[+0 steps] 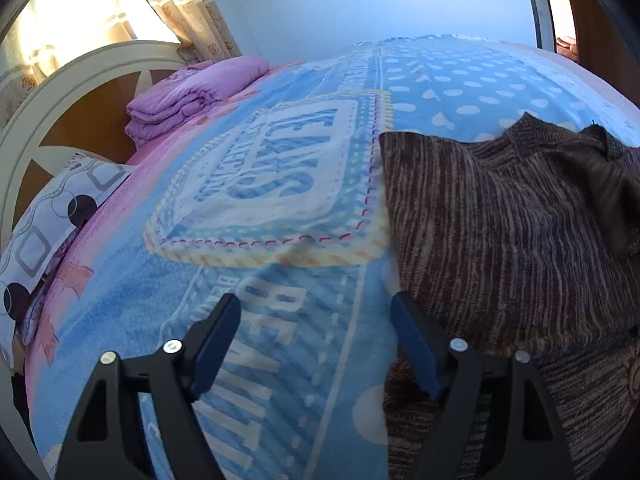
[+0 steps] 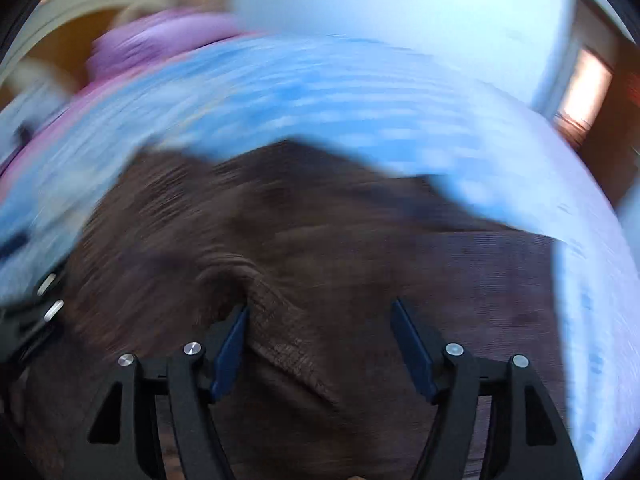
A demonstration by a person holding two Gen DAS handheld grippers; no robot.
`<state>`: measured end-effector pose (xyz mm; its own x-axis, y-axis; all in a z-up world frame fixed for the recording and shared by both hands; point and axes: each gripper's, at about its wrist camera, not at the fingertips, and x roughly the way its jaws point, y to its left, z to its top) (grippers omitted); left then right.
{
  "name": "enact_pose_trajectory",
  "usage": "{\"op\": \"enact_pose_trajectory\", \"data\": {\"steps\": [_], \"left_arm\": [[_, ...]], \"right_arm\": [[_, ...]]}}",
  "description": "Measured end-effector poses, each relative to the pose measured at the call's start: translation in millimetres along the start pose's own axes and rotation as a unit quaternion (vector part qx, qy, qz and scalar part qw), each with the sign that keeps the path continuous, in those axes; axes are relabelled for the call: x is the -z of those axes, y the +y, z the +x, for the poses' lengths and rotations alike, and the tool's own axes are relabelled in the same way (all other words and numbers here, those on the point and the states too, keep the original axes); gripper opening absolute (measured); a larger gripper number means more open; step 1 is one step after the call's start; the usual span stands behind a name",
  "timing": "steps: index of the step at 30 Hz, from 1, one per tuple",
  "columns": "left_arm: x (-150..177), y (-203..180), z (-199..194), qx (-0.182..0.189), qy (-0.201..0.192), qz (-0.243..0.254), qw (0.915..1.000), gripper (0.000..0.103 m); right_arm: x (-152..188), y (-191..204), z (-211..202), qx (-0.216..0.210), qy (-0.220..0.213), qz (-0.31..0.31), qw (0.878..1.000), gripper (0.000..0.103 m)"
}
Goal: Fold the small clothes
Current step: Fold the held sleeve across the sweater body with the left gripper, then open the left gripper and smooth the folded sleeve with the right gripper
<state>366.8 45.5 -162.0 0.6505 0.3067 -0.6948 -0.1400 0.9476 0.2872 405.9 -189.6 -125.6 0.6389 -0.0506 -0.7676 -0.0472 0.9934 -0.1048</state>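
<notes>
left wrist view: dark brown knitted garment with thin pale stripes (image 1: 512, 216) lies spread on the bed, on a light blue fleece blanket with white lettering and white dots (image 1: 248, 216). landmark = the garment. left gripper (image 1: 316, 336) sits at the garment's left edge, over bare blanket; fingers stand wide apart, nothing between them; the right-hand finger (image 1: 414, 350) is just beside or touching the garment's edge, cannot tell which. beyond the garment, to its far left: folded lilac quilt (image 1: 188, 92) against the cream curved headboard (image 1: 80, 80), and a white pillow with grey squares and dark circles (image 1: 52, 232) nearer the camera. right wrist view: heavily blurred. right gripper (image 2: 318, 340) is directly over the garment (image 2: 320, 240), fingers held well apart; a raised ridge of cloth runs between them, close to the left-hand finger (image 2: 232, 348), but the pads do not press on it. blue blanket (image 2: 280, 96) shows past the garment's far edge.
</notes>
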Motion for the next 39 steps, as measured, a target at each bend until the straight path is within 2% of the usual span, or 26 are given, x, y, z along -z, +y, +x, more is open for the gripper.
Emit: {"op": "enact_pose_trajectory", "data": {"steps": [2, 3, 6, 8, 11, 14, 17, 24, 27, 30, 32, 34, 36, 38, 39], "left_arm": [[0.5, 0.9, 0.2, 0.004, 0.000, -0.004, 1.0000, 0.081], [0.5, 0.8, 0.3, 0.003, 0.000, -0.004, 1.0000, 0.082], [0.7, 0.9, 0.3, -0.001, -0.001, -0.006, 1.0000, 0.084], [0.8, 1.3, 0.3, -0.003, -0.001, -0.007, 1.0000, 0.086], [1.0, 0.8, -0.1, -0.005, -0.001, -0.005, 1.0000, 0.086], [2.0, 1.0, -0.6, -0.012, 0.001, -0.005, 0.9999, 0.090], [4.6, 5.9, -1.0, -0.019, 0.007, -0.014, 0.9997, 0.095], [8.4, 16.9, 3.7, -0.034, 0.025, -0.037, 0.9984, 0.103], [9.5, 18.8, 4.5, -0.037, 0.029, -0.040, 0.9981, 0.103], [9.0, 18.3, 1.4, -0.041, 0.024, -0.038, 0.9981, 0.103], [6.6, 20.7, -4.1, -0.032, 0.018, -0.034, 0.9988, 0.103], [0.8, 23.8, -14.6, -0.026, -0.001, -0.035, 0.9991, 0.103], [-9.0, 23.2, -22.0, -0.009, -0.017, -0.037, 0.9991, 0.103], [-23.1, 17.7, -23.6, 0.026, -0.015, -0.042, 0.9986, 0.103], [-30.0, 12.1, -23.1, 0.025, -0.016, -0.040, 0.9988, 0.103]], "right_arm": [[-2.5, -36.3, -2.6, 0.039, 0.001, 0.039, 0.998, 0.069], [-2.7, -50.9, -4.9, 0.043, 0.004, 0.056, 0.998, 0.069], [4.3, -70.2, -22.3, 0.015, -0.004, 0.084, 0.996, 0.069], [12.3, -57.6, -39.3, -0.029, -0.021, 0.070, 0.997, 0.069], [27.9, -19.6, -53.3, -0.121, -0.028, 0.026, 0.992, 0.067], [46.9, 15.8, -56.4, -0.168, -0.018, -0.032, 0.985, 0.049], [64.7, 25.8, -41.7, -0.167, 0.016, -0.050, 0.984, 0.044], [72.4, 14.9, -60.9, -0.149, -0.016, -0.067, 0.986, 0.041], [73.7, -14.0, -75.9, -0.128, -0.043, -0.031, 0.990, 0.043], [71.3, -52.3, -76.8, -0.094, -0.046, 0.013, 0.994, 0.043], [72.6, -76.5, -73.7, -0.066, -0.044, 0.037, 0.996, 0.043], [73.7, -84.6, -72.2, -0.060, -0.047, 0.046, 0.996, 0.043], [77.9, -85.6, -70.1, -0.055, -0.046, 0.040, 0.997, 0.043], [83.2, -79.3, -66.6, -0.058, -0.046, 0.028, 0.997, 0.043], [84.5, -72.1, -63.3, -0.059, -0.047, 0.024, 0.997, 0.043]]}}
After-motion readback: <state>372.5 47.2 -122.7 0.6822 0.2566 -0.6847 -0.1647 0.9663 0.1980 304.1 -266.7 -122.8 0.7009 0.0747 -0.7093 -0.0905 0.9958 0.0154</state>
